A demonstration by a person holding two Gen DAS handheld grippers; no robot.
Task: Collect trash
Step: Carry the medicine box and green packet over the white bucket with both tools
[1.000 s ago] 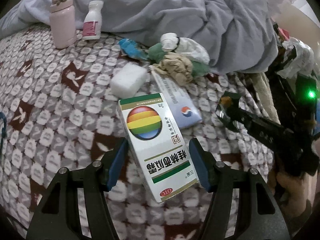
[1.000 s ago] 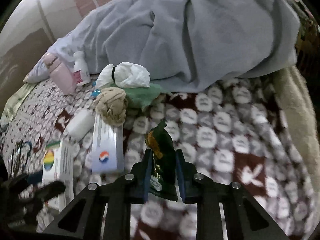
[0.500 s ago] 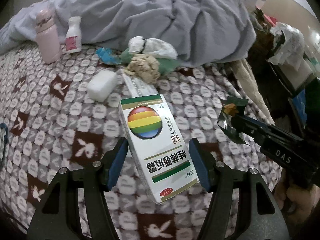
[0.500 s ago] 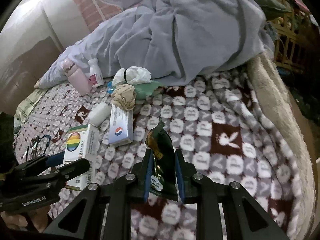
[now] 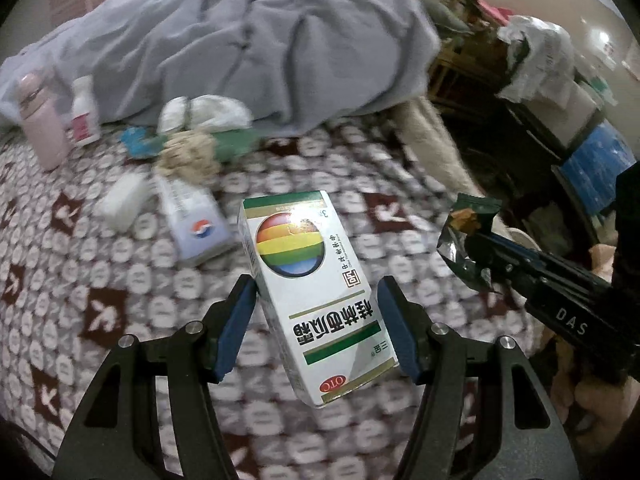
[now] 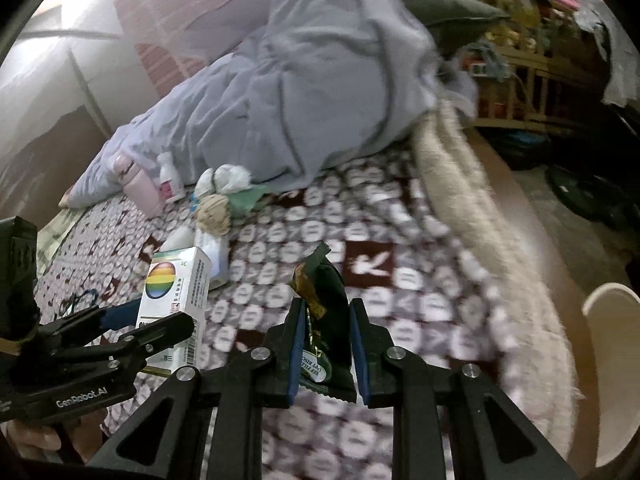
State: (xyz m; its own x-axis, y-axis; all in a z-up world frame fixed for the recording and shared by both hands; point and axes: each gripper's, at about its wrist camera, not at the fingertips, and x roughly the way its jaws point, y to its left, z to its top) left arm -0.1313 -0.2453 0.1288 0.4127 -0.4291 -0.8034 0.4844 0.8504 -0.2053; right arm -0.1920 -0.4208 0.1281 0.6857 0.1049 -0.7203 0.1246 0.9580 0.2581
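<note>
Holding a white medicine box with a rainbow ball printed on it, the left hand-held gripper has its blue pads pressed on the box's two sides, jaws about half spread. The right hand-held gripper is nearly closed, pinching a dark green snack wrapper upright between its pads. Compared with a second ago, both have lifted and pulled back from the bed: the patterned blanket looks smaller and more of the bed edge and the cluttered room at 2 o'clock shows. In the left view the wrapper now sits at 3 o'clock.

Left lying on the blanket are a blue-and-white carton at 10 o'clock of the medicine box, a white tissue pack just beside it, and a heap of crumpled tissues and rags against the grey duvet. A pink flask and a small white pill bottle stand at the far left. A pale rounded rim shows at 4 o'clock in the right view.
</note>
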